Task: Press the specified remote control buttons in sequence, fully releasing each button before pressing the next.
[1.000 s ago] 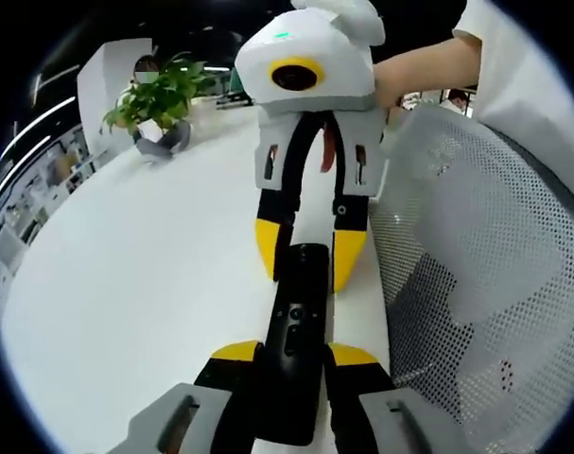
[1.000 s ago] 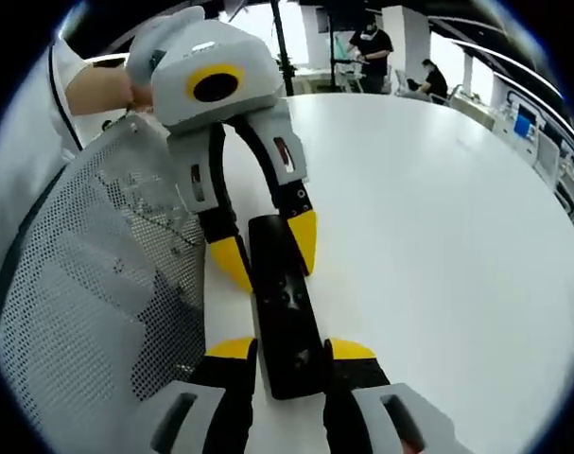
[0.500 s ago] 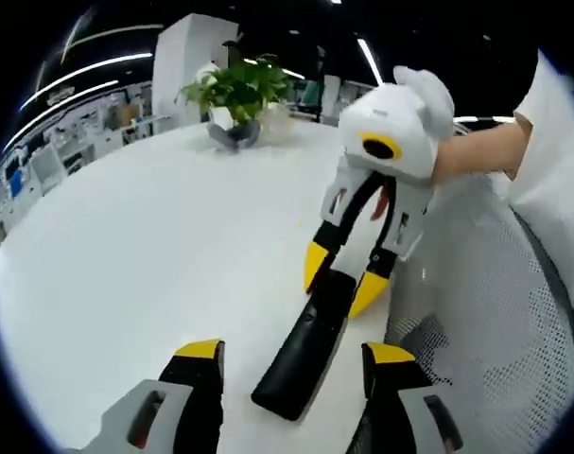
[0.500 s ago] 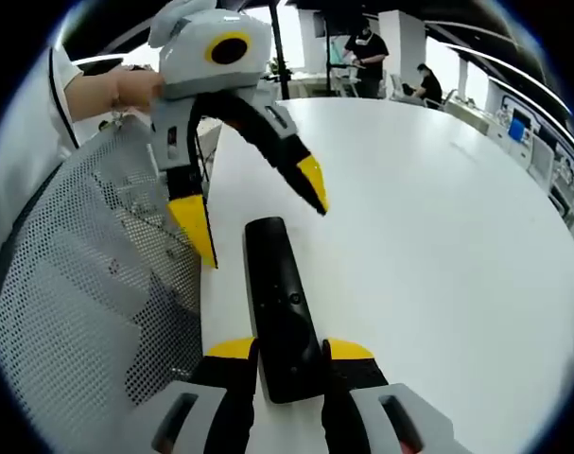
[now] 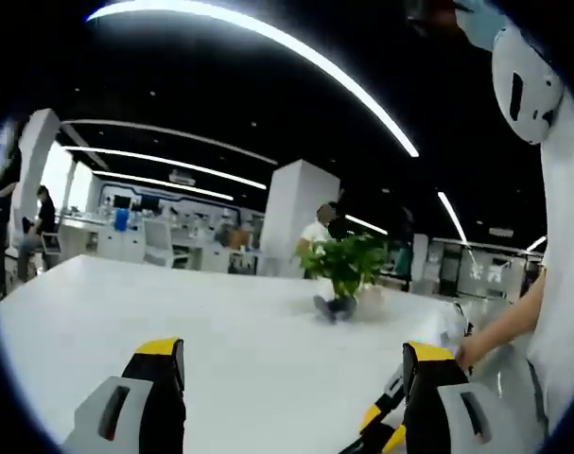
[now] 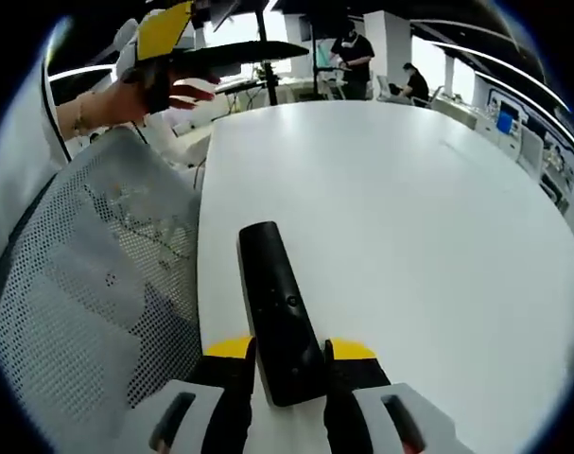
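left gripper (image 5: pixel 287 364) lifted off remote, jaws spread | right gripper (image 6: pixel 288 352) pinches remote (image 6: pixel 277 310) | mesh chair (image 6: pixel 88 284) alongside

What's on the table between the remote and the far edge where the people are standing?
Nothing: in the right gripper view, bare white table runs from the remote to that far edge.
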